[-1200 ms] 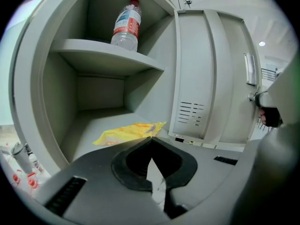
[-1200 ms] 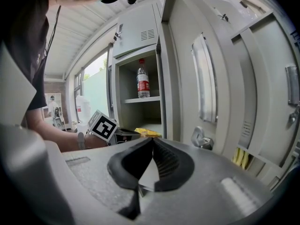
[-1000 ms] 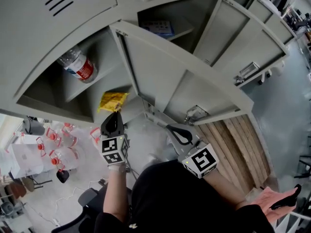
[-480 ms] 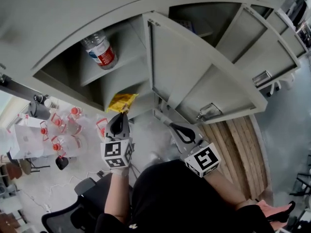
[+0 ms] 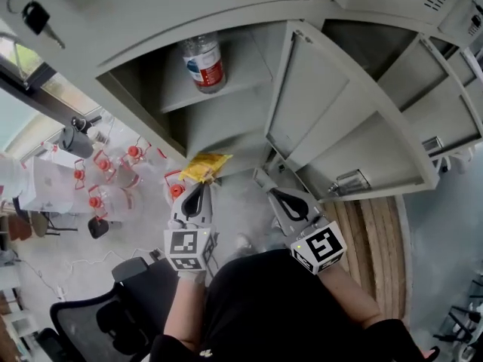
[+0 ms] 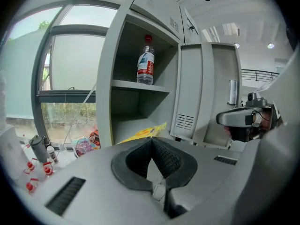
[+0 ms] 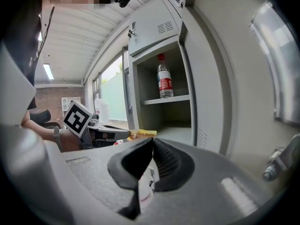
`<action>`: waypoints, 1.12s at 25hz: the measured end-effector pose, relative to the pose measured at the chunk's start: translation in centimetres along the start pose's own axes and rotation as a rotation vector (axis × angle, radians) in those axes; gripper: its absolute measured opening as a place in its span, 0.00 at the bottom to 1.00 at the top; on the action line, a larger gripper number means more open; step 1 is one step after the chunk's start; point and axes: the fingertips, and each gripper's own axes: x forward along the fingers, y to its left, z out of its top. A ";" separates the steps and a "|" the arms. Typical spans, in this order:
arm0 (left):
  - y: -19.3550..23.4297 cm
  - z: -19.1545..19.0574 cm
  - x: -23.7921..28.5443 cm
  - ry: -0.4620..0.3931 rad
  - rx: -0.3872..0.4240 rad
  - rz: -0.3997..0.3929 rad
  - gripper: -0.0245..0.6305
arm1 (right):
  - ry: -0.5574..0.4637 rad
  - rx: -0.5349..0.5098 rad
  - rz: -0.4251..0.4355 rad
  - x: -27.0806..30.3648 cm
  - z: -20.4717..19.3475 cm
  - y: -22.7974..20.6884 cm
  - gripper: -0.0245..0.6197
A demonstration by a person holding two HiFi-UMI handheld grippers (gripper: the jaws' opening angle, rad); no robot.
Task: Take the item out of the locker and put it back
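Observation:
A yellow packet sticks out from the tips of my left gripper, which is shut on it just in front of the locker's lower compartment. In the left gripper view the packet shows just past the closed jaws of the left gripper. A water bottle with a red label stands on the upper shelf. My right gripper is shut and empty, beside the foot of the open locker door. The right gripper view shows the right gripper with its jaws closed and the packet ahead to the left.
More open locker doors stand to the right. Keys hang at the top left. Several red-capped bottles sit below the window at the left. An office chair is behind me and a wooden pallet lies at the right.
The left gripper, still shut on the packet, has moved a little upward along the locker front. The right gripper has shifted slightly. The head view has swung, so the locker sits further right.

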 end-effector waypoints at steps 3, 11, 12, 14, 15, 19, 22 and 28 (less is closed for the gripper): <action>0.6 -0.1 -1.3 0.004 -0.012 0.035 0.06 | 0.001 -0.004 0.040 1.1 0.1 0.8 0.04; 2.8 -1.9 -4.8 0.014 -0.041 0.115 0.06 | 0.001 -0.022 0.148 3.7 0.4 3.2 0.04; 3.1 -2.2 -5.2 0.015 -0.047 0.125 0.06 | 0.000 -0.024 0.159 4.0 0.5 3.5 0.04; 3.7 -2.5 -6.0 0.017 -0.058 0.147 0.06 | 0.000 -0.028 0.177 4.5 0.7 4.0 0.04; 4.0 -2.6 -6.4 0.017 -0.062 0.160 0.06 | 0.000 -0.030 0.185 4.7 0.8 4.2 0.04; 5.4 -2.6 -7.9 0.016 -0.086 0.219 0.06 | 0.003 -0.034 0.218 5.6 0.9 5.1 0.04; 6.1 -3.0 -8.7 0.021 -0.099 0.250 0.06 | 0.001 -0.041 0.241 6.2 1.0 5.5 0.04; 6.8 -3.8 -9.6 0.022 -0.106 0.280 0.06 | 0.009 -0.044 0.268 7.0 1.1 6.0 0.04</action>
